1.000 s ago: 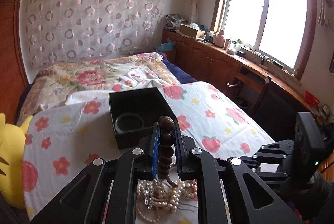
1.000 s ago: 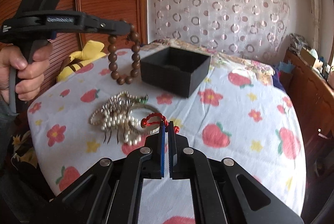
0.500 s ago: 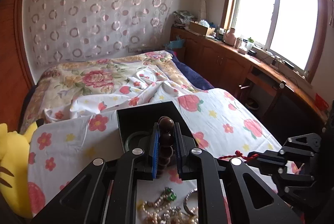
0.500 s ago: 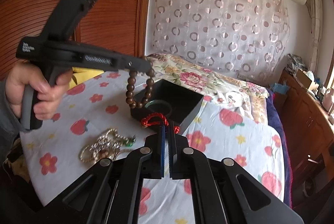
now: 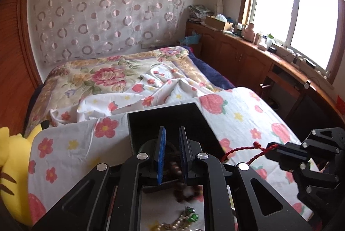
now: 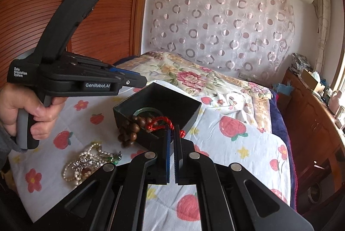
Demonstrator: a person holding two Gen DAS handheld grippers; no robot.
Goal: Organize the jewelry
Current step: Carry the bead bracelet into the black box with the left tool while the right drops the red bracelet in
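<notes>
Beads of the brown wooden bracelet drape over the near-left corner of the black box, one part inside the rim, the rest bunched down the outer wall onto the flowered cloth; the strand's length runs from the box toward the cloth's near-left edge. In the left wrist view the bracelet is blurred. The left gripper sits above that corner with its fingers apart and nothing between them. A green bangle lies flat on the box floor. The right gripper has its jaws nearly closed on a red cord, whose loop sticks out forward over the near wall of the box; from the left wrist view the cord stretches sideways from the right gripper's tips. A pile of pearl strands with a green-stoned piece lies on the cloth just left of the box, toward the near-left edge. A yellow plush toy sits past the cloth's left edge.
</notes>
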